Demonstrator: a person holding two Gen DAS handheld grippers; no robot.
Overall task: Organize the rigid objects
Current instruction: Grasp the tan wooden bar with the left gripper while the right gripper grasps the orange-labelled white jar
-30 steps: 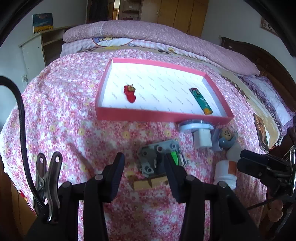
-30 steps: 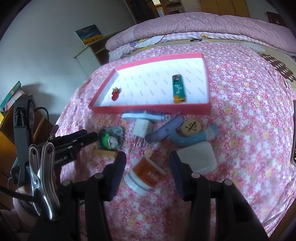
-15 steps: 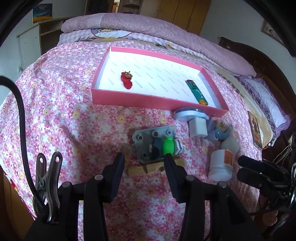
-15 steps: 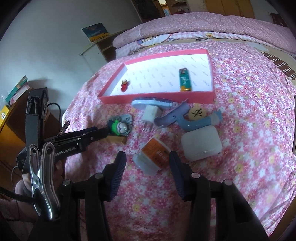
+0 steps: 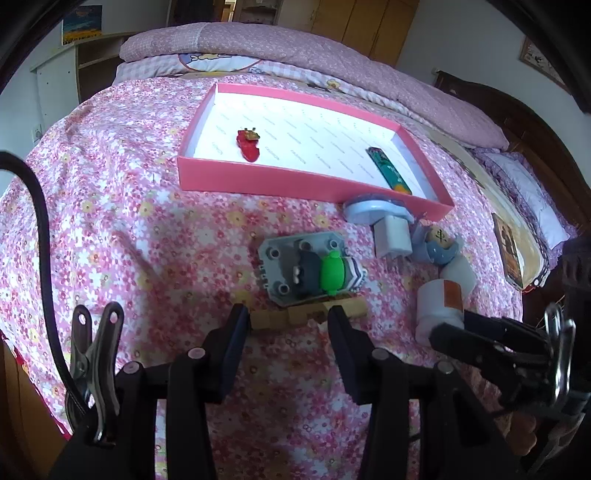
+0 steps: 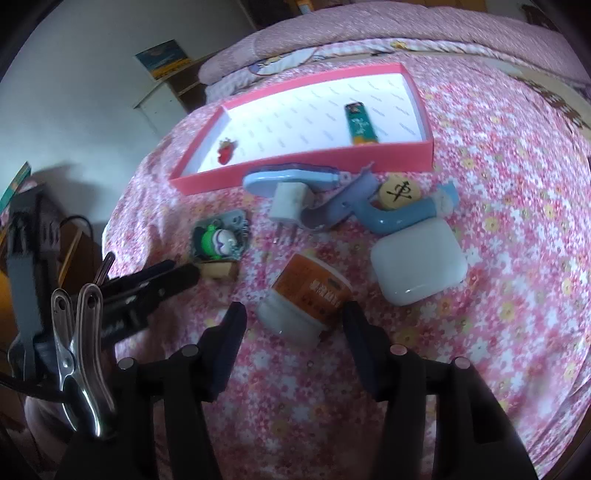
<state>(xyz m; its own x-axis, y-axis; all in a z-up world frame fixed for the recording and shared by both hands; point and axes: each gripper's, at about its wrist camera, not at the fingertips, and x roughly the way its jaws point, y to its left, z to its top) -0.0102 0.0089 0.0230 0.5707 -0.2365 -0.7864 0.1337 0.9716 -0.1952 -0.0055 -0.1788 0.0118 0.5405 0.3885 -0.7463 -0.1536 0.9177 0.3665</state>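
Charger [image 6: 287,201], earbud case [image 6: 419,264] beside jar [image 6: 306,295] — pink tray [image 5: 295,181] behind

Pink floral bedspread [image 5: 122,206], folded lilac quilt [image 5: 295,48] at the bed's head, dark wooden headboard [image 5: 517,122], wooden wardrobe doors [image 5: 369,22], white shelf unit [image 5: 59,81]

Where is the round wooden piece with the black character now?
In the right wrist view, the round wooden piece lies on the bedspread beside the blue curved tube, before the pink tray.

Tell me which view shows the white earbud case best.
The right wrist view: the white earbud case lies whole and unobstructed on the bedspread, beside the orange-labelled jar. In the left wrist view it is almost hidden behind that jar, only a sliver showing.
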